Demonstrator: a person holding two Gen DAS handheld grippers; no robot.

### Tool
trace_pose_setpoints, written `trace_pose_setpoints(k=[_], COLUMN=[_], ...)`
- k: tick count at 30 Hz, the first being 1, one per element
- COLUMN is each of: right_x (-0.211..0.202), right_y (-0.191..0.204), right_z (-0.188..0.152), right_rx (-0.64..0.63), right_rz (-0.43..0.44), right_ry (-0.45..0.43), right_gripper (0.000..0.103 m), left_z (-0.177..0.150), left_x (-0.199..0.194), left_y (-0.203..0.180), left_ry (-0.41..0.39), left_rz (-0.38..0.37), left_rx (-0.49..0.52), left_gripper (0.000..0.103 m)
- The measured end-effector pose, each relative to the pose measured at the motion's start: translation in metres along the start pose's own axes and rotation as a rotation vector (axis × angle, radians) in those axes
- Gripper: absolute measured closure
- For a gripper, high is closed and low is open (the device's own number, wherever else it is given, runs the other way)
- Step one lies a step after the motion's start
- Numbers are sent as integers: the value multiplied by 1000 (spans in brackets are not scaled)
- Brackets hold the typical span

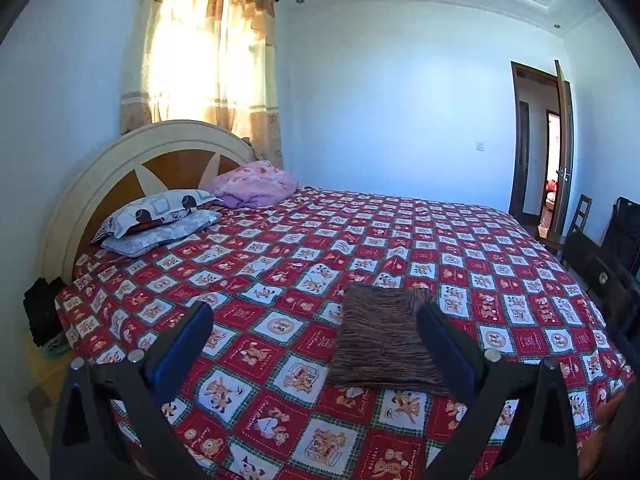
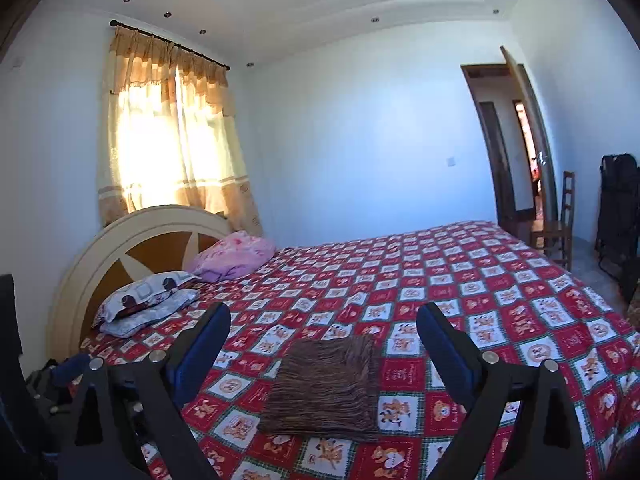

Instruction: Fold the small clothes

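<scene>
Small lettering printed in squares of red patterned bedspread (image 1: 360,240), too blurred to read; no other legible text.

Ribbed brown cloth (image 1: 386,338) — matt — on smooth printed cotton-like bedspread (image 1: 280,264).

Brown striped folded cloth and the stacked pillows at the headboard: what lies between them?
Only bare red patchwork bedspread separates brown striped folded cloth from stacked pillows, in both wrist views.

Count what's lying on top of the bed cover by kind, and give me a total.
Folded brown striped garment: 1
Pillows, patterned one stacked on grey one: 2
Pink bundle of bedding: 1
Total: 4
</scene>
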State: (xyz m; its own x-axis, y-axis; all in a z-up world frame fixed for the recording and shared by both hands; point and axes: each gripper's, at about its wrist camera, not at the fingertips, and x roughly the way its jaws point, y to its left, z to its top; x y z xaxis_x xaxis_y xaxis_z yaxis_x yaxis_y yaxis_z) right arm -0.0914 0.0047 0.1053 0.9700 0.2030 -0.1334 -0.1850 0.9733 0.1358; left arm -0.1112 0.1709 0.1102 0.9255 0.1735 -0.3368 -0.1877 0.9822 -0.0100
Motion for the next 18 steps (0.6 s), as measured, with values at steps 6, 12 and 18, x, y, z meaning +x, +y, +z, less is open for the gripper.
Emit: trace_pose_setpoints(k=[6,12,18], right_x=[2,4,4], right_y=[-1,1,-1], right_z=[-4,-6,-8], right_rx=[-3,-9,-13], right_rz=[-14,-21,-33], right_ry=[14,23,17], right_gripper=[8,8,8], left_z=[-3,-5,-7], left_x=[-1,2,3], left_y=[-7,-8,-10], left_ry=[-5,13,20], left_rz=[0,-13,-10], left_rx=[31,33,40], left_gripper=[0,0,0])
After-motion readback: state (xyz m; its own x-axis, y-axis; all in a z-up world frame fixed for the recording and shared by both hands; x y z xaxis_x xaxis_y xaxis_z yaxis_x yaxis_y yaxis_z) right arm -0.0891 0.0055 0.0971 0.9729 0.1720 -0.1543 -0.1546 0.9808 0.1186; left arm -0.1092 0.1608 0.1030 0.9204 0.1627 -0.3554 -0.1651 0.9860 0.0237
